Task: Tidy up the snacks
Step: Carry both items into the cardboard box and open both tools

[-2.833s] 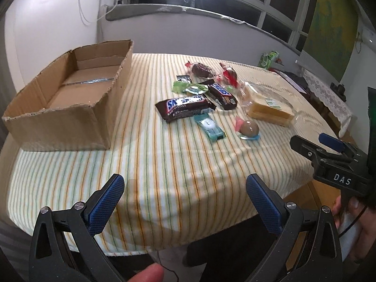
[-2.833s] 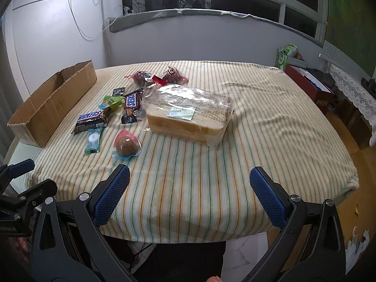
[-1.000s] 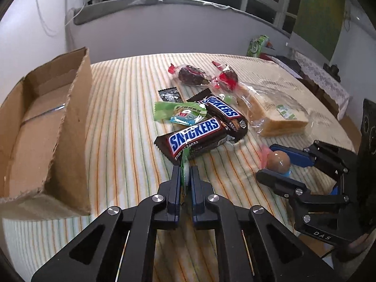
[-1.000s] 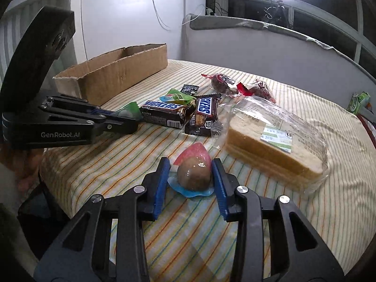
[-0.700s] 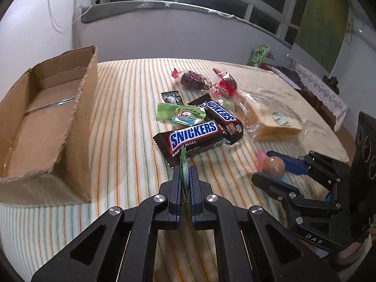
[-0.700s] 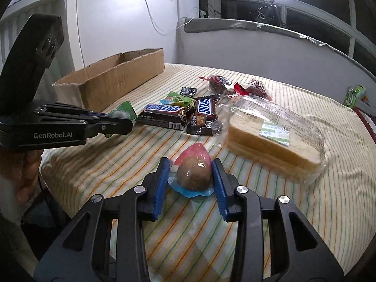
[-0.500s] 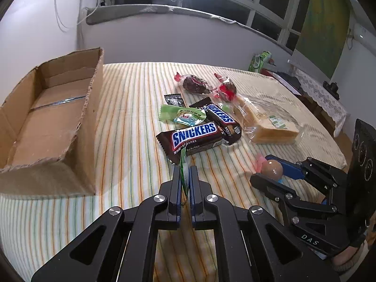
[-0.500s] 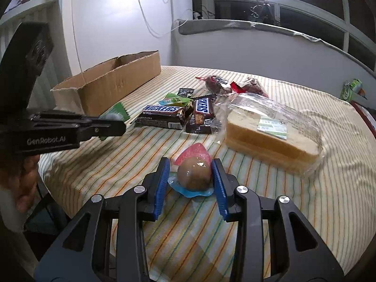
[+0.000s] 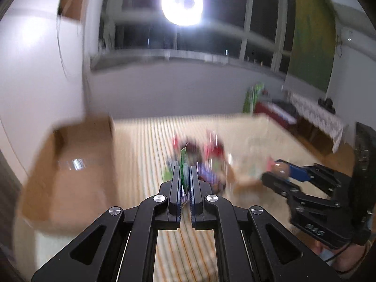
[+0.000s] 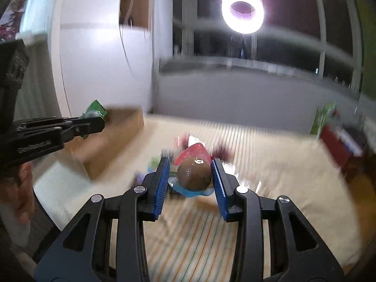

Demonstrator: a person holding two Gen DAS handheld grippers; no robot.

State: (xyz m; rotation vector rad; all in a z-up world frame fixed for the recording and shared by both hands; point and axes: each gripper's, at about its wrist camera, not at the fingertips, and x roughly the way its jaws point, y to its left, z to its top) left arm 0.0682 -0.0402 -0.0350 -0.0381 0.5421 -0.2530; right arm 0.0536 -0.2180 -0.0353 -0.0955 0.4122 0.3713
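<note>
My left gripper (image 9: 184,176) is shut on a thin green snack packet (image 9: 183,164), held edge-on above the table; the packet also shows in the right wrist view (image 10: 94,112). My right gripper (image 10: 190,171) is shut on a brown egg-shaped sweet in a pink and blue wrapper (image 10: 193,172), lifted off the table; the sweet also shows in the left wrist view (image 9: 280,168). The open cardboard box (image 9: 70,169) stands at the left on the striped tablecloth (image 9: 145,145). Both views are motion-blurred.
The remaining snacks (image 9: 204,162) lie in a blurred heap mid-table, with the bagged bread to their right, too blurred to outline. A ring light (image 9: 182,4) shines above the windows. A red item and a green bag (image 10: 324,117) sit beyond the table's far right.
Both grippers have risen and tilted up with their snacks. The green packet and the egg sweet are now clear of the table. The views have gone blurred from the motion.
</note>
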